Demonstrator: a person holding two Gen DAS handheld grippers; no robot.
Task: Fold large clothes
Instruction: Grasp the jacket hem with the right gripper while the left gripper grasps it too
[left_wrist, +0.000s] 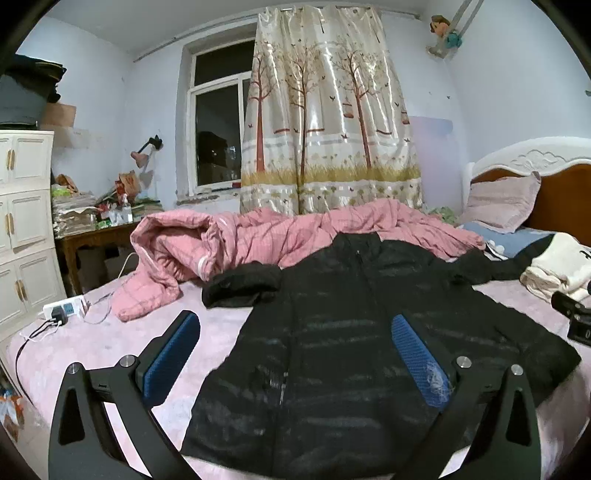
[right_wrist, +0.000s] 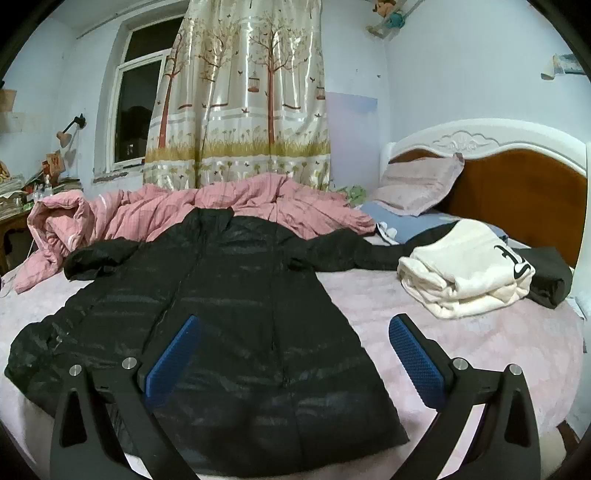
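Note:
A long black quilted jacket (left_wrist: 347, 332) lies flat and face up on the pink bed, collar toward the window, zip closed. Its left sleeve (left_wrist: 240, 288) is bunched; its right sleeve (right_wrist: 354, 251) stretches toward the pillows. My left gripper (left_wrist: 295, 332) hovers open over the jacket's lower left part, nothing between its blue pads (left_wrist: 417, 358). In the right wrist view the jacket (right_wrist: 229, 314) fills the centre, and my right gripper (right_wrist: 295, 332) stands open above its lower right hem, empty. The right gripper's body (left_wrist: 572, 314) shows at the left view's right edge.
A rumpled pink quilt (left_wrist: 258, 240) lies behind the jacket. Folded white clothes (right_wrist: 465, 269) and a black garment (right_wrist: 546, 280) sit right, near a pillow (right_wrist: 421, 184) and headboard (right_wrist: 517, 184). A power strip with cables (left_wrist: 62, 310) rests at the bed's left edge, beside a cream cabinet (left_wrist: 22, 229).

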